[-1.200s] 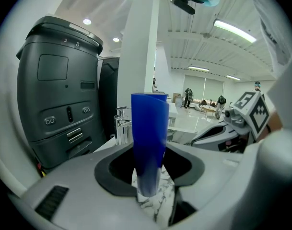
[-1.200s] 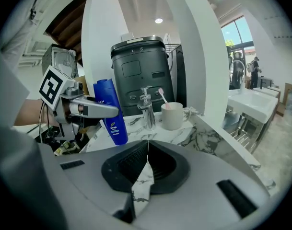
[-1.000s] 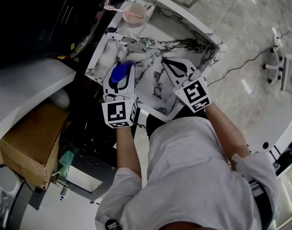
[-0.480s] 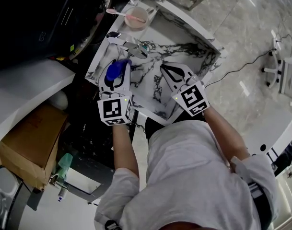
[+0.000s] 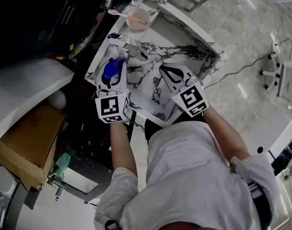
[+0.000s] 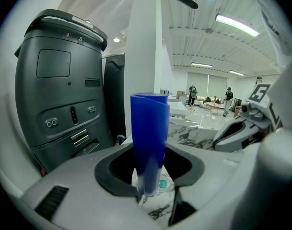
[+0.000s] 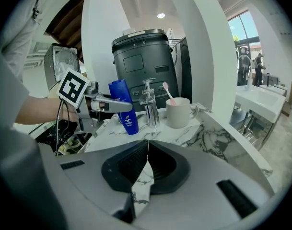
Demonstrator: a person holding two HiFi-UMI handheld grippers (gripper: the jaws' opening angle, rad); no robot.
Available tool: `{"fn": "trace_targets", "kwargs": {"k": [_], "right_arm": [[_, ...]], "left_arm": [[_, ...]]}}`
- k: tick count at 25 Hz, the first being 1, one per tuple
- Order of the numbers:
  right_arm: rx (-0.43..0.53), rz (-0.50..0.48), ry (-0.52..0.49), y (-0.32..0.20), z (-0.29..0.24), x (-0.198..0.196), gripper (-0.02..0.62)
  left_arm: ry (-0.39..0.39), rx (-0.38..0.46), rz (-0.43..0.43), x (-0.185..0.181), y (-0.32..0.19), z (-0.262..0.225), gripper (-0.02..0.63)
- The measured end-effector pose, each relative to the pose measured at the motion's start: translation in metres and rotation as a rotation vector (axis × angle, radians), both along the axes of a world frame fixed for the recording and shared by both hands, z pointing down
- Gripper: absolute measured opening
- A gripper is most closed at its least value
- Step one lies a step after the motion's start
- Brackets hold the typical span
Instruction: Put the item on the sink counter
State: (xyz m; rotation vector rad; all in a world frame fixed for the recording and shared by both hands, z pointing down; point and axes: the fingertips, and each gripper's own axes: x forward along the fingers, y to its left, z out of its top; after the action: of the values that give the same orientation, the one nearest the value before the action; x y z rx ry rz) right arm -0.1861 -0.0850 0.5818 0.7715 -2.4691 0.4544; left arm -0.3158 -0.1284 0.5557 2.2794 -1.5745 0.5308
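Marble worktop (image 5: 177,35) sits right under the blue tube (image 7: 125,107), gripped cap-down between your left gripper's (image 5: 116,66) fingers. Seat the cap flat, short of the faucet (image 7: 149,107) beyond them, then release slowly. Your right gripper (image 7: 146,147) fingers are clenched, empty.

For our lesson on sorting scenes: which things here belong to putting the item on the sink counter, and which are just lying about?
Belongs to the job:
blue tube, held in the left tongs
marble sink counter

Just lying about:
faucet
mug with toothbrush
black machine
cardboard box
right tongs, shut and empty
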Motion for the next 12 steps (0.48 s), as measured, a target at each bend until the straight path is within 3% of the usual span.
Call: {"fn": "trace_targets", "kwargs": {"k": [12], "right_arm": [[-0.008, -0.041, 0.003, 0.000, 0.001, -0.015, 0.005]], "left_arm": [[-0.032, 0.019, -0.012, -0.015, -0.012, 0.001, 0.165]]}}
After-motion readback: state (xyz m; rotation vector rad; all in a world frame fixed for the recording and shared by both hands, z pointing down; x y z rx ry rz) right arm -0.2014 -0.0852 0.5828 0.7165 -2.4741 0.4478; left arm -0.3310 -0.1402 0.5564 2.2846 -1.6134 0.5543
